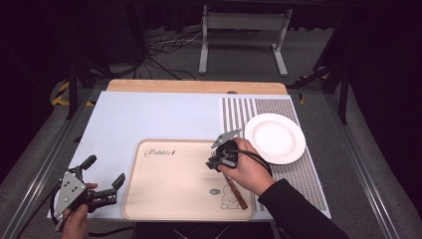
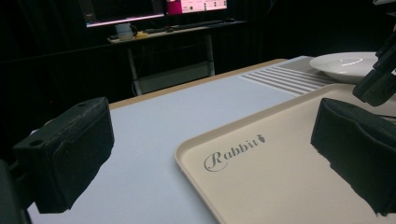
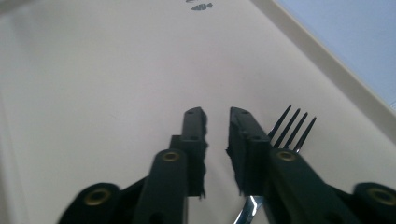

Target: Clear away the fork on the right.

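Your right gripper (image 3: 217, 116) sits narrowly parted over the beige plastic tray (image 3: 93, 70); the metal wood-handled fork (image 3: 292, 128) lies just beside its right jaw, shaft hidden. Left gripper (image 1: 106, 174) gapes wide.

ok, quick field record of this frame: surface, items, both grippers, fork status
surface: pale blue mat with a striped section at right, on a wooden table
tray: beige tray printed "Rabbit", near edge of the mat
plate: white plate, empty, on the striped section right of the tray
fork: fork lying on the tray, wooden handle toward the person
left gripper: left gripper open, left of the tray, holding nothing
right gripper: right gripper over the tray, narrow gap between jaws, fork beside one jaw, not gripped
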Motion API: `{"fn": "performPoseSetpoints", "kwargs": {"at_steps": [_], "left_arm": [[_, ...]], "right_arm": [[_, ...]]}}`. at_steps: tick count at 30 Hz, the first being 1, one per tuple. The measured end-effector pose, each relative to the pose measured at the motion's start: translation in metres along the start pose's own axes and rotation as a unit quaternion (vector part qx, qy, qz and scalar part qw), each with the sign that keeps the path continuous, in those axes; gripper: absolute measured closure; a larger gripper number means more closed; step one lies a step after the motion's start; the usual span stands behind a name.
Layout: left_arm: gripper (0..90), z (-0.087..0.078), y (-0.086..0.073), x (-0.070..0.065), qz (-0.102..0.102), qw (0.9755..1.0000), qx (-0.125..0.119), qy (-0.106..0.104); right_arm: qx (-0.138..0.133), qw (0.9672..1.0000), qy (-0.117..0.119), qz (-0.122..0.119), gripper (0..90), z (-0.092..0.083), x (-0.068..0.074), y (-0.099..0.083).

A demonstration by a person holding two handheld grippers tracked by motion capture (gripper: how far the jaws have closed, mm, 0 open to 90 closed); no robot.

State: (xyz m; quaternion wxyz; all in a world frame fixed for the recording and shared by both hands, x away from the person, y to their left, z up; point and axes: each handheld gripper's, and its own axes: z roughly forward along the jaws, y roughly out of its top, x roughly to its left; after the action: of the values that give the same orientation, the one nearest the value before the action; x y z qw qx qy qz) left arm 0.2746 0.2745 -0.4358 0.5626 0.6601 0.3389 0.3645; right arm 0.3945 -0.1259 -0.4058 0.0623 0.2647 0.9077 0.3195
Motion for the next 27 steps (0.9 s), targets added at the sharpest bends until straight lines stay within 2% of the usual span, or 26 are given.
{"fn": "performPoseSetpoints", "kwargs": {"at_steps": [2, 6, 11, 18, 27], "left_arm": [[0.0, 0.000, 0.000, 0.000, 0.000, 1.0000, 0.000, 0.000], [0.0, 0.000, 0.000, 0.000, 0.000, 1.0000, 0.000, 0.000], [0.0, 0.000, 0.000, 0.000, 0.001, 1.0000, 0.000, 0.000], [0.0, 0.000, 0.000, 0.000, 0.000, 1.0000, 0.000, -0.001], [0.0, 0.001, 0.000, 0.000, 0.000, 1.0000, 0.001, -0.001]], "right_arm": [[0.000, 1.0000, 0.008, -0.005, 90.0, 0.001, -0.001, -0.001], [0.004, 0.9996, 0.022, -0.019, 90.0, 0.006, -0.004, -0.003], [0.008, 0.9996, 0.025, -0.012, 90.0, 0.011, -0.005, -0.005], [0.014, 0.9997, 0.013, -0.016, 90.0, 0.019, -0.008, -0.010], [0.026, 0.9996, -0.001, -0.007, 90.0, 0.026, -0.013, -0.015]]}}
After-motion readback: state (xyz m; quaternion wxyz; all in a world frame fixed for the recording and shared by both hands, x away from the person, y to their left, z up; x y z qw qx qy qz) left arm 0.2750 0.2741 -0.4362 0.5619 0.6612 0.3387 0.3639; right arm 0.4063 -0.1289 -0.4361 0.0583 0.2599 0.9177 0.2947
